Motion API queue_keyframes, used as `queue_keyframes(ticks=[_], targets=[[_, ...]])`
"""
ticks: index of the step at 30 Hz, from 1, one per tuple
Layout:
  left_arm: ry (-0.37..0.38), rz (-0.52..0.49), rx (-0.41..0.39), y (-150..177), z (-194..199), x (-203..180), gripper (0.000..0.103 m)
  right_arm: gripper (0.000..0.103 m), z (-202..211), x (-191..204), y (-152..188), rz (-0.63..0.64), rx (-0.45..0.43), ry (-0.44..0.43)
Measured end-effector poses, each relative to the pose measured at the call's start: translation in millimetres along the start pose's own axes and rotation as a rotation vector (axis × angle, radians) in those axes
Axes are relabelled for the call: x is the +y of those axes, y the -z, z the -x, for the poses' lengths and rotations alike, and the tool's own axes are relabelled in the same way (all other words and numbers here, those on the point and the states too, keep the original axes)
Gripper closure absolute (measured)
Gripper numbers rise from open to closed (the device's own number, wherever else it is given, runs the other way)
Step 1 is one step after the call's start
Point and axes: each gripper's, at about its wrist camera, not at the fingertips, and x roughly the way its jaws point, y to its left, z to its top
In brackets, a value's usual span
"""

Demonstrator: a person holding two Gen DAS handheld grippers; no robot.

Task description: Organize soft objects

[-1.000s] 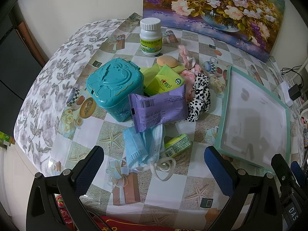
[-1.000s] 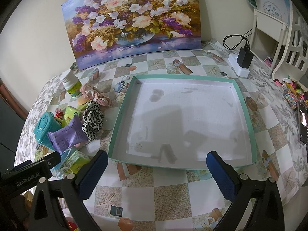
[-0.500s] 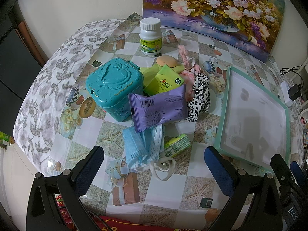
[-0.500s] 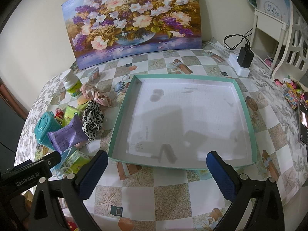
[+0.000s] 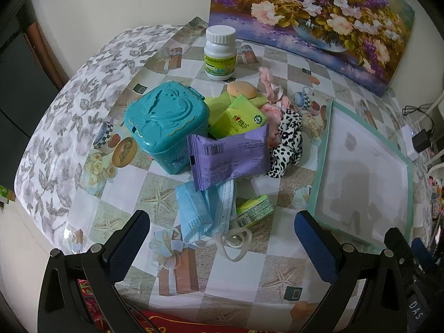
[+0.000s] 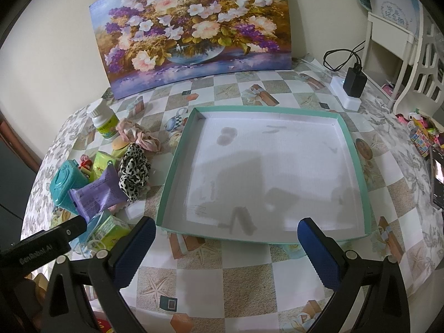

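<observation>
Both the left gripper and the right gripper hover spread wide, holding nothing. A crumpled blue face mask lies nearest, a spotted scrunchie and pink scrunchie beyond. The teal tray beside them holds nothing, on a checkered tablecloth

My left gripper and right gripper match: black frames, silver screws, ribbed blue fingers. White lettering marks the left one's black body.
</observation>
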Motion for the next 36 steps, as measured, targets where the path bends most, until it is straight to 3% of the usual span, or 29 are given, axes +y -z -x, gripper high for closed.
queue_keyframes(ticks=[5,7,12,20,28,30,36], targets=[[0.023,0.08,-0.03,-6,2,18,0.0,0.0,1,9,0,0.024,0.0,-0.016],[0.009,0.114,-0.05,-7,3,28,0.0,0.0,-1,19,-1,0.053,0.009,-0.059],[0.069,0.213,-0.032,-10,-6,50,0.0,0.0,-9,53,-1,0.136,0.053,-0.161],[0.09,0.261,0.106,-10,-32,61,0.0,0.0,-43,100,6,0.21,0.194,-0.259],[0.082,0.303,0.199,-11,-59,67,0.0,0.0,-69,113,15,0.242,0.284,-0.268],[0.082,0.317,0.218,-12,-67,69,0.002,0.0,-71,114,17,0.237,0.292,-0.277],[0.114,0.335,0.275,-13,-88,69,0.021,0.0,-78,117,14,0.238,0.297,-0.289]])
